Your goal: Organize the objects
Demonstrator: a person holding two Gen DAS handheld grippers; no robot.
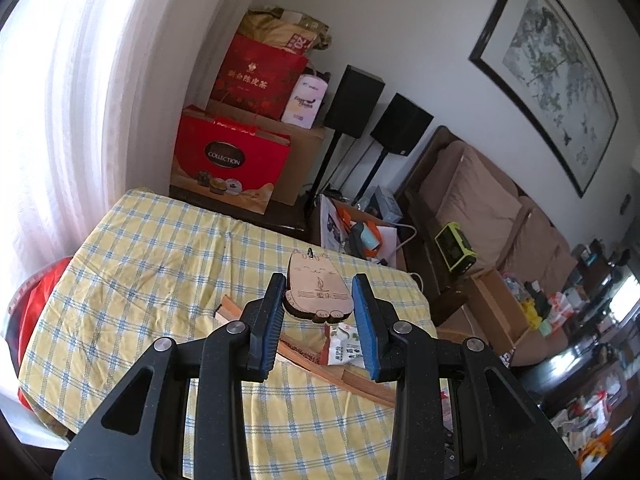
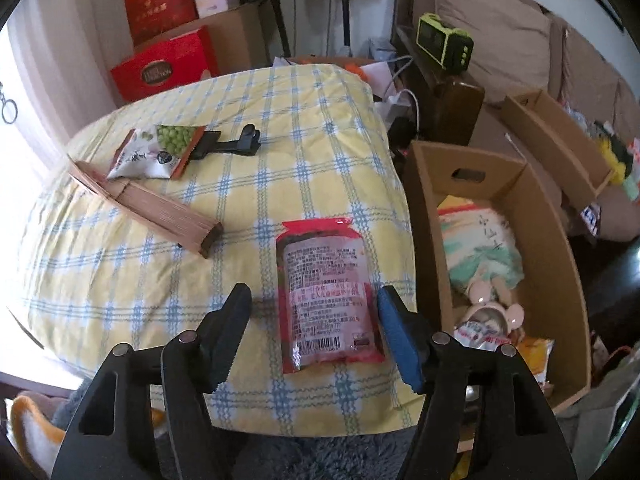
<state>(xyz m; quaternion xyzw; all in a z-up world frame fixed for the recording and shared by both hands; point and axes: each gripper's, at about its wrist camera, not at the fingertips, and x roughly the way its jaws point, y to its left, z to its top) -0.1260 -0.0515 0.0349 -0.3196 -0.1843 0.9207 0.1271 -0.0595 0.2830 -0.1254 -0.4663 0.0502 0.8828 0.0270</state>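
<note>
Hovering, R gripper (image 2: 312, 312) over red pouch (image 2: 326, 296)

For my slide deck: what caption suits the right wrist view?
Open right tool poised over a red snack pouch on the checked tablecloth.

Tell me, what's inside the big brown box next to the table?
The cardboard box holds a doll in a pale green dress, snack packets and something yellow. Whatever lies beneath them is covered.

"collection" on the red gift box (image 1: 232, 160); "20" on the gold bag (image 1: 298, 42).
</note>
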